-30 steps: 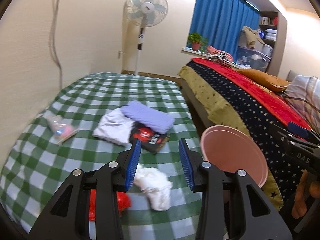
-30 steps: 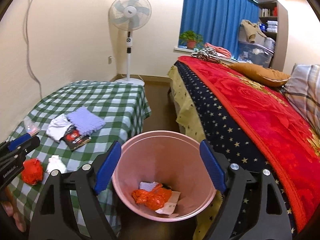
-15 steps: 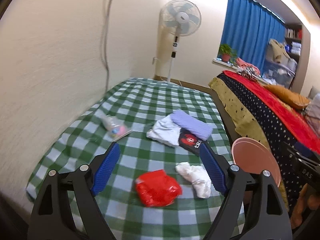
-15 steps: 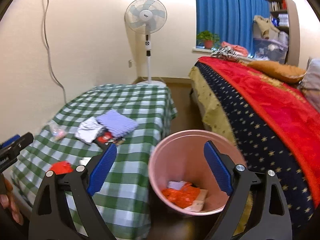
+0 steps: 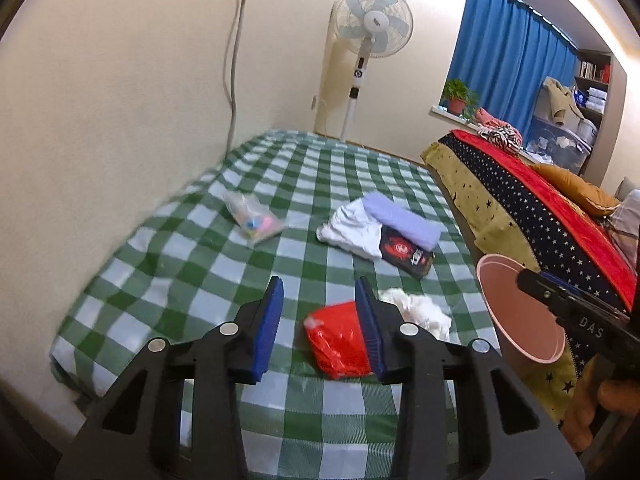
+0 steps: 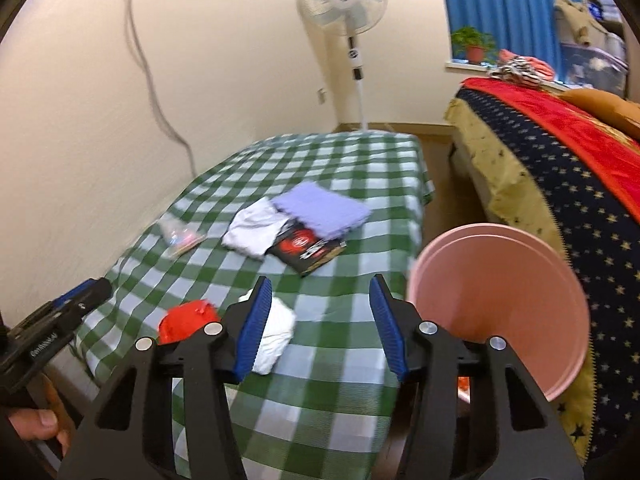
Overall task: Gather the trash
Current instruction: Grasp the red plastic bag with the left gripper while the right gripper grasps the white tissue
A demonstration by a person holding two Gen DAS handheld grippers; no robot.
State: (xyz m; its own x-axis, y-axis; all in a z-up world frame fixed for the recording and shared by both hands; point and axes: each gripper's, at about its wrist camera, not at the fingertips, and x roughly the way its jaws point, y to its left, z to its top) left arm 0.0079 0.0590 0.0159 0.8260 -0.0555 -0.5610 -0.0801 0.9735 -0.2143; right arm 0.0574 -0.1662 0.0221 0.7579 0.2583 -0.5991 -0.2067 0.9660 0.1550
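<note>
Both grippers hang over the near end of the green-checked table. The left gripper has just been closing its jaws and now stands partly open, gripping nothing; the red crumpled bag lies on the cloth just beyond, against the inner face of the right pad as seen from that camera, though whether it touches I cannot tell. Just right of the bag sits a white crumpled tissue. The right gripper has also just been narrowing, about half open, empty, with the tissue beyond its left pad. The pink trash bin stands off the table's right edge, beside the bed. Farther along the table lie a black-and-red packet, a white cloth, a folded lavender towel and a clear plastic bag near the wall.
</note>
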